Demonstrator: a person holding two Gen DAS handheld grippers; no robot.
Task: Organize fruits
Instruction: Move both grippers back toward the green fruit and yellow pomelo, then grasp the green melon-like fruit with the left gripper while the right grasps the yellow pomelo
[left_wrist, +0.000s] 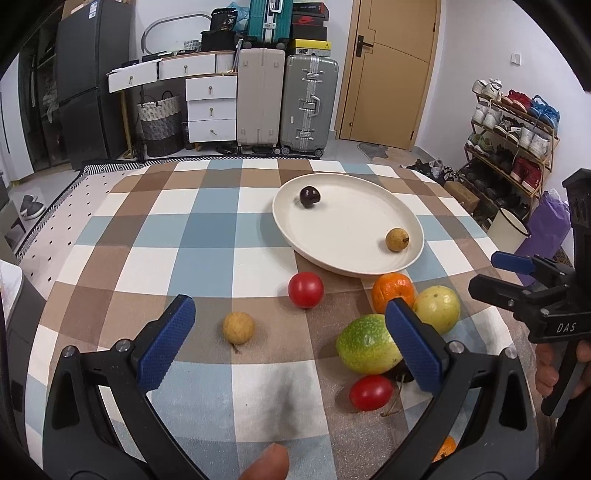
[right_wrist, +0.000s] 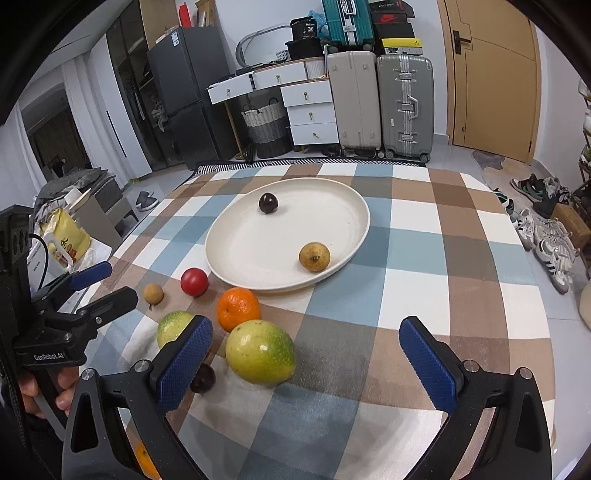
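Covering the table is a checked cloth (left_wrist: 207, 236) of blue, brown and white squares, with a cream plate (left_wrist: 347, 258) at centre frame. On the plate sit a dark plum (left_wrist: 309, 196) toward its far rim and a tan longan (left_wrist: 397, 239) at its near right edge. Below the plate, on the cloth, lie a red tomato (left_wrist: 306, 290), a second longan (left_wrist: 238, 328), an orange (left_wrist: 392, 290), a yellow-green fruit (left_wrist: 437, 308) and a greener one (left_wrist: 365, 345). Behind the table, across the upper frame, stand a dark fridge (left_wrist: 88, 74), white drawers (left_wrist: 210, 107), two suitcases (left_wrist: 288, 103) and a wooden door (left_wrist: 395, 66).

Only the left wrist view shows the shoe rack (left_wrist: 513, 140) at right and a small red fruit (left_wrist: 370, 392) lower right. Only the right wrist view shows a dark plum (right_wrist: 203, 378) on the cloth beside the near blue pad, and loose shoes (right_wrist: 550, 236) on the floor at right.

Both the left gripper (left_wrist: 288, 343) and the right gripper (right_wrist: 308, 365) stand wide apart, clasping nothing.
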